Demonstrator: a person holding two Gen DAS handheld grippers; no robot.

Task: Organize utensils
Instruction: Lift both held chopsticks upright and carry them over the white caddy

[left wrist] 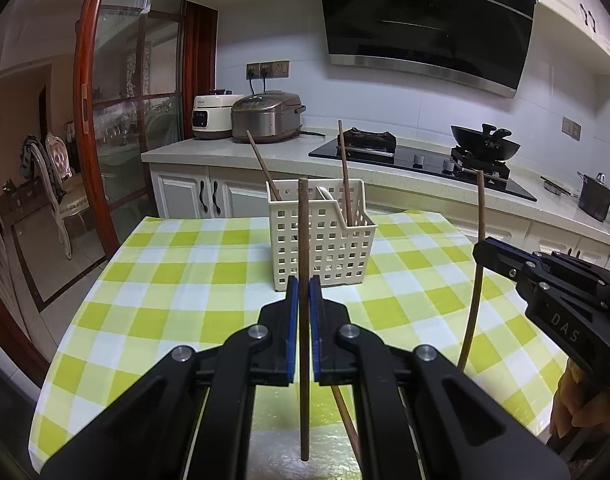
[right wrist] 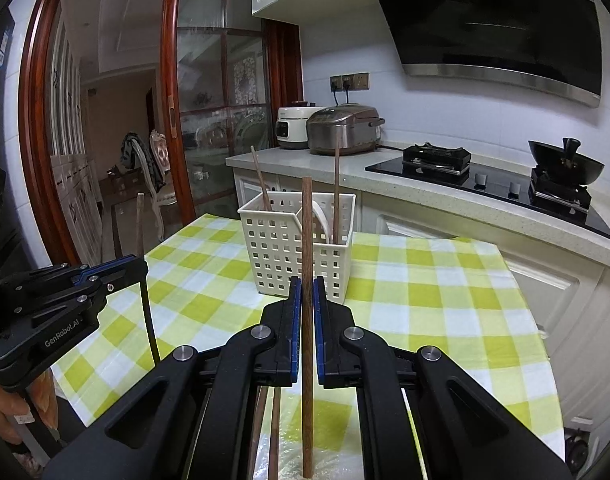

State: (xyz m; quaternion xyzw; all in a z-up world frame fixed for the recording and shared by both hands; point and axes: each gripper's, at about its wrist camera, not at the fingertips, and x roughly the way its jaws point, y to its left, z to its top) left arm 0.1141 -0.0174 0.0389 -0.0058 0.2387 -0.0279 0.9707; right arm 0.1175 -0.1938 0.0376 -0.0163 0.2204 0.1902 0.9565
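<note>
Chopstick [left wrist: 303, 320] stands upright, clamped between the closed blue pads of the left gripper [left wrist: 303, 292]; the right gripper [right wrist: 306, 296] is likewise closed on a second chopstick [right wrist: 306, 320]. Only the left wrist view shows another brown stick lying on the tablecloth [left wrist: 185, 280] under the grippers, partly hidden. Only the right wrist view shows a person's hand [right wrist: 9, 408] at the near left, cut off. Open cloth lies all around. Farther off, the white slotted basket [left wrist: 321, 248] holds 2 leaning chopsticks and something white I cannot identify. Beyond the table's far edge runs the counter [left wrist: 225, 152].
</note>
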